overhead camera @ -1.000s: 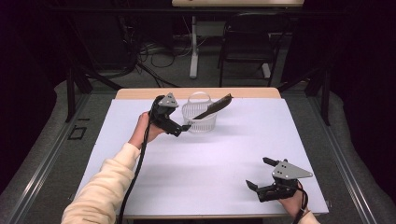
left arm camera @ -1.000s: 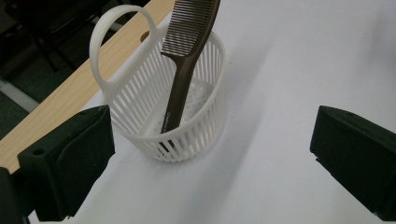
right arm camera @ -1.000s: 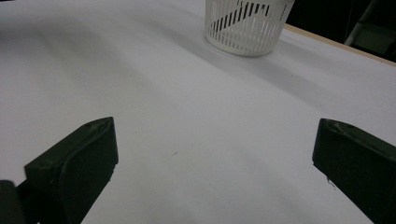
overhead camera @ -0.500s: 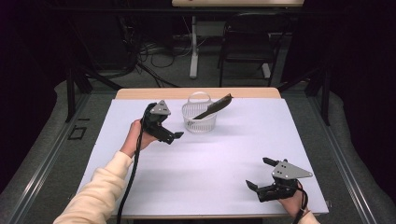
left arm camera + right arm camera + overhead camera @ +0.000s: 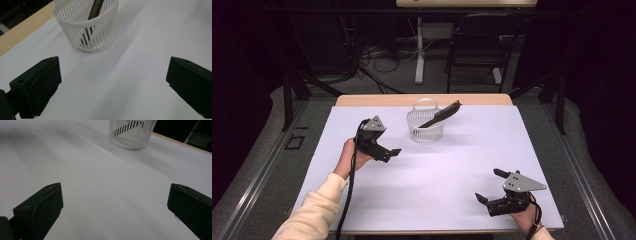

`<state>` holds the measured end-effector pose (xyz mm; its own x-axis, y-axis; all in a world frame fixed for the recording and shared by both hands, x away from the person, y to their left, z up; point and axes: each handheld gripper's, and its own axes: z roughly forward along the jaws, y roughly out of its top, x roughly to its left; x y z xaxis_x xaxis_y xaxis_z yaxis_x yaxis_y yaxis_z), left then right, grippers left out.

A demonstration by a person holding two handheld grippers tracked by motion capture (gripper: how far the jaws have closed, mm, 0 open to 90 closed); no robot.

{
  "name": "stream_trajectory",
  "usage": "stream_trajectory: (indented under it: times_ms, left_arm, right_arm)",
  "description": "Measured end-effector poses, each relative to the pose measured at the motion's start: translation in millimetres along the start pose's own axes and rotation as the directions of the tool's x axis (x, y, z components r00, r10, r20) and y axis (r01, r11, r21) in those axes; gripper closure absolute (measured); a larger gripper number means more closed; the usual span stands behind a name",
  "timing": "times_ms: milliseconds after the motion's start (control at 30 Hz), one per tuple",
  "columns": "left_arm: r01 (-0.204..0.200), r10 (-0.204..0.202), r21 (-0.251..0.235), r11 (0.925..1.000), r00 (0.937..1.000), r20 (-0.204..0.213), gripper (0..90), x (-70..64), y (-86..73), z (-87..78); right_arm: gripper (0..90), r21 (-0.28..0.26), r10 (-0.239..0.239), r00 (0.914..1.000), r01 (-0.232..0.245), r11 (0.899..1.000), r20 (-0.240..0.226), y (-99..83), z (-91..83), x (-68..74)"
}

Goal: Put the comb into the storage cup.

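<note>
A white slotted basket [image 5: 425, 127] stands at the far middle of the white table [image 5: 452, 165]. A long dark tool [image 5: 443, 114] leans in it, its upper end sticking out to the right over the rim. My left gripper [image 5: 389, 154] hovers left of and nearer than the basket, open and empty. In the left gripper view the basket [image 5: 86, 27] and the tool [image 5: 94, 8] lie ahead, beyond the wide-apart jaws of the left gripper [image 5: 112, 85]. My right gripper [image 5: 488, 185] rests low at the front right, open, and the basket [image 5: 131, 132] sits far ahead of the right gripper [image 5: 115, 210].
A wooden strip [image 5: 377, 100] runs along the table's far edge. Beyond it are a dark floor with cables [image 5: 372, 60] and a chair [image 5: 477, 45]. Metal rails [image 5: 267, 165] flank the table on both sides.
My left gripper has drawn back from the basket, leftward and toward the person. The dark tool stays leaning in the basket. The right gripper has not moved.
</note>
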<state>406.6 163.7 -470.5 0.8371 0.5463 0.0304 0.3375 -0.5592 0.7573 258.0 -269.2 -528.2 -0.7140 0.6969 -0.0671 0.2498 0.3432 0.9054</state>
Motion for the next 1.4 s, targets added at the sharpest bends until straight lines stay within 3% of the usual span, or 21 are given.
stream_trajectory:
  times_ms: [767, 1067, 1400]
  left_arm:
    - [0.038, -0.037, 0.035, 0.9987, 0.9990, -0.026, 0.0, -12.3, -35.1, -14.5]
    - [0.057, -0.056, 0.029, 0.9980, 0.9976, -0.040, 0.0, -18.1, -46.1, -20.0]
    - [0.048, -0.046, 0.030, 0.9984, 0.9978, -0.047, 0.0, -28.8, -55.0, -27.1]
  right_arm:
    - [0.0, 0.005, -0.004, 1.0000, 0.004, 1.000, 0.000, 0.1, 1.0, 0.0]
    - [0.0, 0.005, -0.003, 1.0000, 0.003, 1.000, 0.000, 0.1, 0.9, 0.1]
    - [0.0, 0.007, -0.002, 1.0000, 0.002, 1.000, -0.001, 0.1, 1.4, 0.6]
